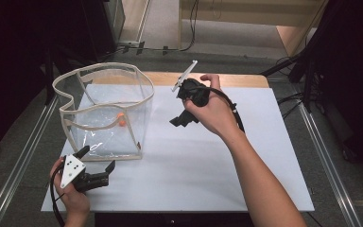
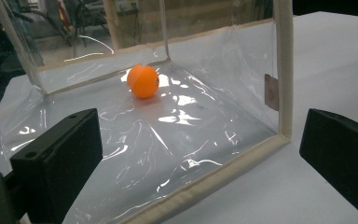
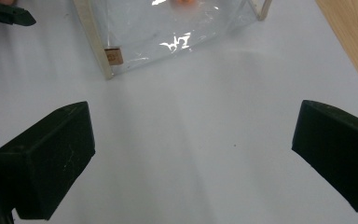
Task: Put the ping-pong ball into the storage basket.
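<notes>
A clear plastic bag with cream trim stands open-topped on the left of the white sheet. An orange ball lies on the bag's floor. In the left gripper view the ball shows through the bag's front wall. My left gripper sits low at the bag's near corner, open, with nothing between its jaws. My right gripper is held above the sheet to the right of the bag. It points down toward the bare sheet and is open and empty.
A wooden tabletop shows beyond the sheet's far edge. Bare white sheet stretches from the bag to the right edge. Metal rails run along both sides of the table, and cables lie on the floor behind.
</notes>
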`<act>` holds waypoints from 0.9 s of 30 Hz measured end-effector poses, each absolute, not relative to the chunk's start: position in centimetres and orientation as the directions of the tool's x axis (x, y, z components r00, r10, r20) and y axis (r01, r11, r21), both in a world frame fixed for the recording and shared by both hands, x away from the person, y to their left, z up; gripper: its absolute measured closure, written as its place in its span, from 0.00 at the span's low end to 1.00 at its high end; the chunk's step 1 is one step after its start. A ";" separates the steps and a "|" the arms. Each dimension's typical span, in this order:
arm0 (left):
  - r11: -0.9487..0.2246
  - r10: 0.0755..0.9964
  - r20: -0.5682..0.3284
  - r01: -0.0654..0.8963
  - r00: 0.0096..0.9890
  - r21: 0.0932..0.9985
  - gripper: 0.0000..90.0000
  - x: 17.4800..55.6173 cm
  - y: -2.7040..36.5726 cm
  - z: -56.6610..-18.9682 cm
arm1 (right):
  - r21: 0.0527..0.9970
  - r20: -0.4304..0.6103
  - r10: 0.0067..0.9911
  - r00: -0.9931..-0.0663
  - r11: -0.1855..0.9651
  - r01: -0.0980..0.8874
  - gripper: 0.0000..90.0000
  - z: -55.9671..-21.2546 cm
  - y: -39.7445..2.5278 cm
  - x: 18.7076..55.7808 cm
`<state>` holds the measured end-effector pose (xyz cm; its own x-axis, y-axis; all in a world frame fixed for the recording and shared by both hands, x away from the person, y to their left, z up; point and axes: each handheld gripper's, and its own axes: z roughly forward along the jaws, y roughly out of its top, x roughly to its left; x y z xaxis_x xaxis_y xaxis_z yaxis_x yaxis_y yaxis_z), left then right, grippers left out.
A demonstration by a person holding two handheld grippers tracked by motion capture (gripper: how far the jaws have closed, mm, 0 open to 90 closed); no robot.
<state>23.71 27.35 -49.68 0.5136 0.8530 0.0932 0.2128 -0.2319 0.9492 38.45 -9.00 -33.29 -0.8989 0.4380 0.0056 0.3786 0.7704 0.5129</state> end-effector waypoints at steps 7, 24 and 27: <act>-0.233 0.853 0.095 0.212 0.513 0.949 0.00 23.7 27.3 -49.7 | 0.521 0.014 0.452 -0.892 0.758 0.392 0.00 -34.1 -9.9 37.8; -0.234 0.852 0.096 0.212 0.515 0.949 0.00 23.7 27.3 -49.7 | 0.567 0.020 0.463 -0.886 0.725 0.392 0.00 -35.2 -12.1 36.3; -0.236 0.852 0.096 0.212 0.515 0.948 0.00 23.7 27.3 -49.7 | 0.572 0.025 0.472 -0.881 0.716 0.400 0.00 -35.5 -12.6 36.1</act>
